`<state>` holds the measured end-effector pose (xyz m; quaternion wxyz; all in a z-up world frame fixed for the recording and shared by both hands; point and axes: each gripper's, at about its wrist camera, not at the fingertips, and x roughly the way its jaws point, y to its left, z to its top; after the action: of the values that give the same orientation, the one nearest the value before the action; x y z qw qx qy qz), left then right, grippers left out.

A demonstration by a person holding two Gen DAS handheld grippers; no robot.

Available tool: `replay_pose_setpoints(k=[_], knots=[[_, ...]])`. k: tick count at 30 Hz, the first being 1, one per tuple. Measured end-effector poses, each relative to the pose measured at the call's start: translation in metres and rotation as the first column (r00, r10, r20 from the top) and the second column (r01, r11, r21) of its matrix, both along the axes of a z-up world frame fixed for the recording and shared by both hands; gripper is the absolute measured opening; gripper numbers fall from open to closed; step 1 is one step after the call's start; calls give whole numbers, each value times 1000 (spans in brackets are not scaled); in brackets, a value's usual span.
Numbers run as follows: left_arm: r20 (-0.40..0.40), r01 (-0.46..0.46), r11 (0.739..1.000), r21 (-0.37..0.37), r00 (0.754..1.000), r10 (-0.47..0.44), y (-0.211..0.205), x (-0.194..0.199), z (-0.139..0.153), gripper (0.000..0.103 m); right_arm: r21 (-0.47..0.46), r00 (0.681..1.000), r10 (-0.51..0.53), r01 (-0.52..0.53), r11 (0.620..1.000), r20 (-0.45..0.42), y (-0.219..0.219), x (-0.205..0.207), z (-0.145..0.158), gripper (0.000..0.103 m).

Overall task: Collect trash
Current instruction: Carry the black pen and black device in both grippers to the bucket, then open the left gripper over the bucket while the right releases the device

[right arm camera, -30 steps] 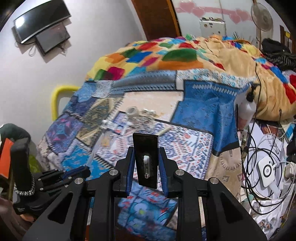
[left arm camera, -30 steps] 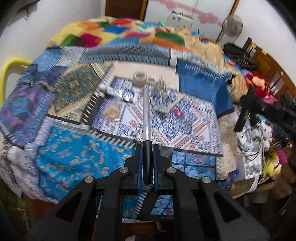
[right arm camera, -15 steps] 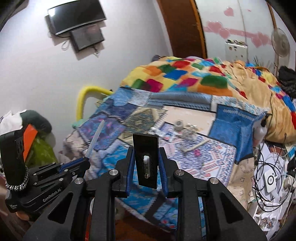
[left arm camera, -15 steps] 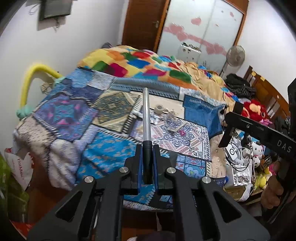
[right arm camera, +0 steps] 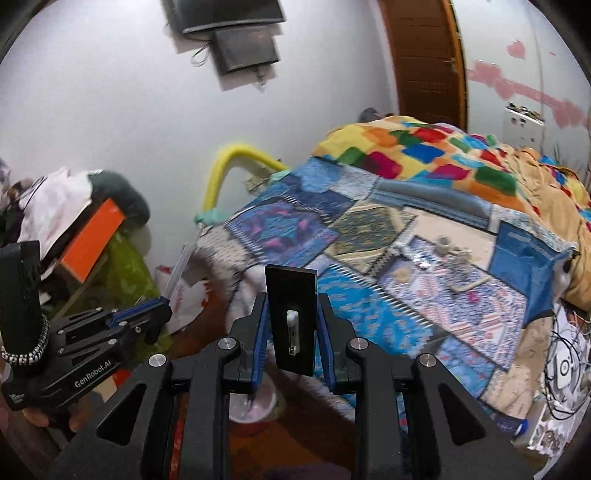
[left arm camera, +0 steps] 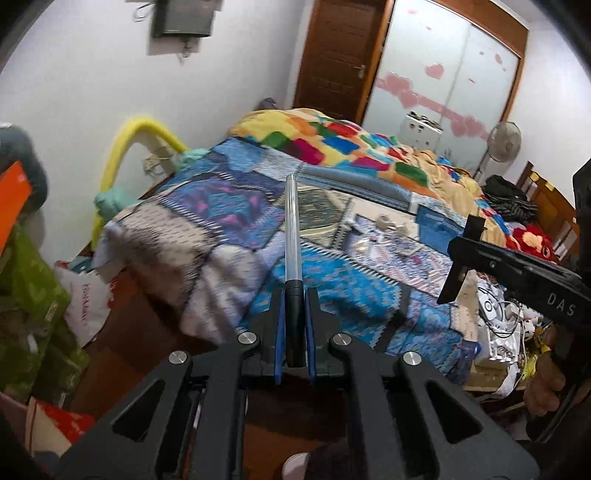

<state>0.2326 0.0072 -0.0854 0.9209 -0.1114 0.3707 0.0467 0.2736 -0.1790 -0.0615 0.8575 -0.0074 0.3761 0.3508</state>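
Black-capped clear tube (left arm camera: pixel 291 254) is clamped in my left tongs (left arm camera: pixel 294 328), a black card (right arm camera: pixel 291 317) in my right tongs (right arm camera: pixel 291 325) — several scraps (right arm camera: pixel 448 254) remain on the bed (right arm camera: pixel 369 295), nothing binned yet.

White walls (left arm camera: pixel 92 74) enclose a bedroom with a brown wooden door (left arm camera: pixel 336 55) and a frosted wardrobe (left arm camera: pixel 443 81). A bed (right arm camera: pixel 369 236) under patchwork covers fills the middle; a standing fan (left arm camera: pixel 504 142) stands beyond it. A dark screen (right arm camera: pixel 229 14) hangs on the wall above a reddish-brown floor (left arm camera: pixel 122 350).
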Motion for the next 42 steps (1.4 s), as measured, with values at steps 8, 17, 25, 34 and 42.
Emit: replay_pose_setpoints(k=[8,17,25,34,42], knots=[[-47,-99,995,-11,994,98,56,-47,-25,9,-47,994,103,-105,993,-47,64,-28,-27,23],[-191,-177,982,-57,968,164,100,-65,-92,9,-164,967,201,-227,960,-158,131,-47,-90,23],[-373,-242,963,-116,910,183,126,-58,-180,9,-268,924,237,-320,909,-302,175,-46,-163,23],[-545,-314,923,-221,825,150,144,-41,-272,9,-338,846,182,-385,859,-501,200,-28,-260,23],[-628,-372,899,-232,762,154,158,-28,-322,9,-342,789,126,-397,852,-602,212,-15,-313,23]])
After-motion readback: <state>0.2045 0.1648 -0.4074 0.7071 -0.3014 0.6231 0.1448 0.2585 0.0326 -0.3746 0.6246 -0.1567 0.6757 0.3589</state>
